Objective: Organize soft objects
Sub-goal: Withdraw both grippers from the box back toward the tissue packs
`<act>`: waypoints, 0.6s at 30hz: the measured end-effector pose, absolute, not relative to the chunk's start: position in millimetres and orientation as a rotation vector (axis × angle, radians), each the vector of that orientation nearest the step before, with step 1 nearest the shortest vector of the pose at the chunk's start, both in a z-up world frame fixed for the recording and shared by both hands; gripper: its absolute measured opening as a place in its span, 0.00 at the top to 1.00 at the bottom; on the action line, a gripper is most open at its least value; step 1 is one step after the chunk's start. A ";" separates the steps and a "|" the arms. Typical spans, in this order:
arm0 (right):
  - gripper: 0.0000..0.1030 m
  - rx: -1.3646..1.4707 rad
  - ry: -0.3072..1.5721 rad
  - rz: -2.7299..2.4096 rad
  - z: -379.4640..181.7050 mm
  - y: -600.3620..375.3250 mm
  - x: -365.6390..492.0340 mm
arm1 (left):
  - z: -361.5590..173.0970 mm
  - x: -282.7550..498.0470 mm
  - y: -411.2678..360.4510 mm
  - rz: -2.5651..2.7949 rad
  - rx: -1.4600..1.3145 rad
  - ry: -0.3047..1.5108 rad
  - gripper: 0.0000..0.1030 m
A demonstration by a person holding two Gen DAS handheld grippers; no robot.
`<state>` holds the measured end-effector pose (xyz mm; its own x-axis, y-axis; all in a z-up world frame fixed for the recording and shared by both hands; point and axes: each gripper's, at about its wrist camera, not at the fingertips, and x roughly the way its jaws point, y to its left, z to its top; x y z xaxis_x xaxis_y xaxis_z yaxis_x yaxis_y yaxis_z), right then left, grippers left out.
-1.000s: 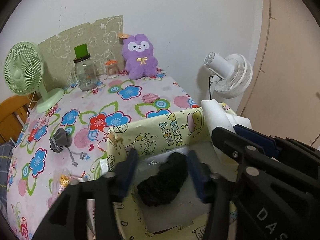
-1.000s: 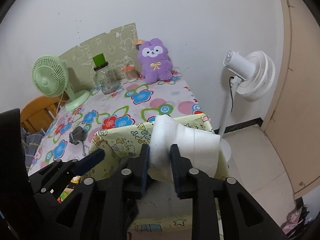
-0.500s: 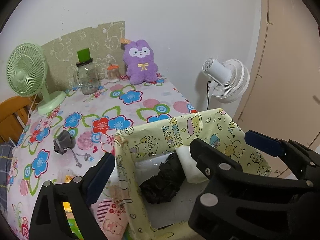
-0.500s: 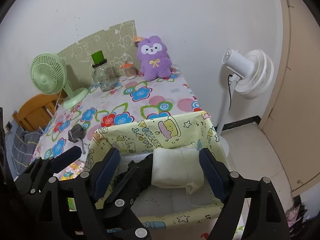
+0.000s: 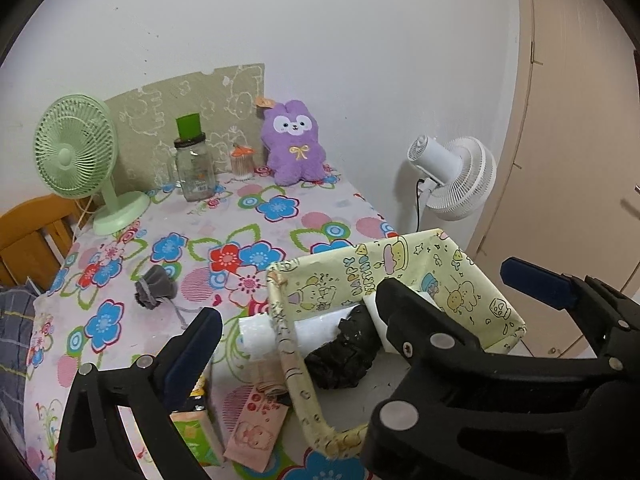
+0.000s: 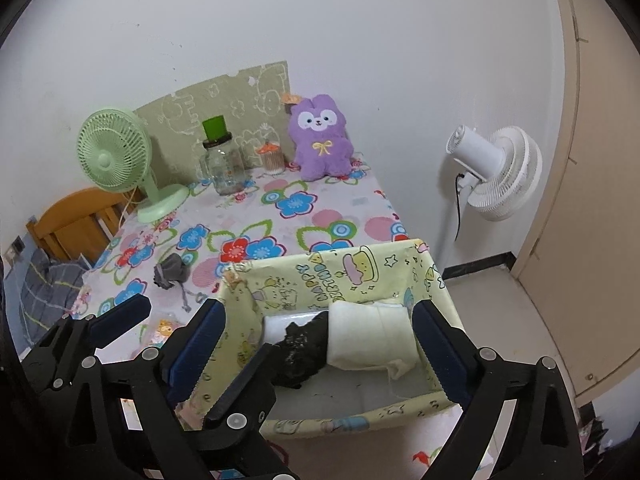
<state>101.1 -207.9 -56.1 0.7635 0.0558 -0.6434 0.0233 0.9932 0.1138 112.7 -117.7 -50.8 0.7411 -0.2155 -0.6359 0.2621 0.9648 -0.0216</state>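
A yellow patterned box (image 6: 340, 276) (image 5: 460, 276) stands at the table's near right corner. Inside lie a black fuzzy cloth (image 6: 300, 352) (image 5: 344, 356) and a white folded cloth (image 6: 372, 336). My right gripper (image 6: 320, 344) is open and empty above the box, its jaws wide on either side of the white cloth. My left gripper (image 5: 296, 332) is open and empty over the box's left wall. A small grey pouch (image 5: 154, 288) (image 6: 172, 274) lies on the tablecloth. A purple plush bunny (image 5: 294, 144) (image 6: 320, 140) sits at the back.
A green desk fan (image 5: 80, 156), a glass jar with green lid (image 5: 194, 168) and a small orange-lidded jar (image 5: 242, 160) stand at the back. Small packets (image 5: 256, 428) lie by the box. A white floor fan (image 6: 496, 172) stands right of the table. A wooden chair (image 6: 76, 220) is at left.
My right gripper let go of the white cloth, which now lies in the box, and opened wide. My left gripper opened and drew back from the black cloth.
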 end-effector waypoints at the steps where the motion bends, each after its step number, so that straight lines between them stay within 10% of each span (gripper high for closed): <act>1: 0.06 0.115 0.699 0.012 -54.6 -205.8 99.3 | -49.5 110.9 -115.8 -0.260 0.071 0.684 0.00; 18: 0.06 0.097 0.647 0.037 -36.5 -169.5 67.8 | -35.0 77.3 -82.5 -0.238 0.052 0.632 0.00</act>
<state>67.8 -169.5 -36.5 0.7973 0.0647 -0.6002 -0.0043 0.9948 0.1016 77.3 -82.5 -35.0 0.7804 -0.2039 -0.5910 0.2357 0.9715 -0.0240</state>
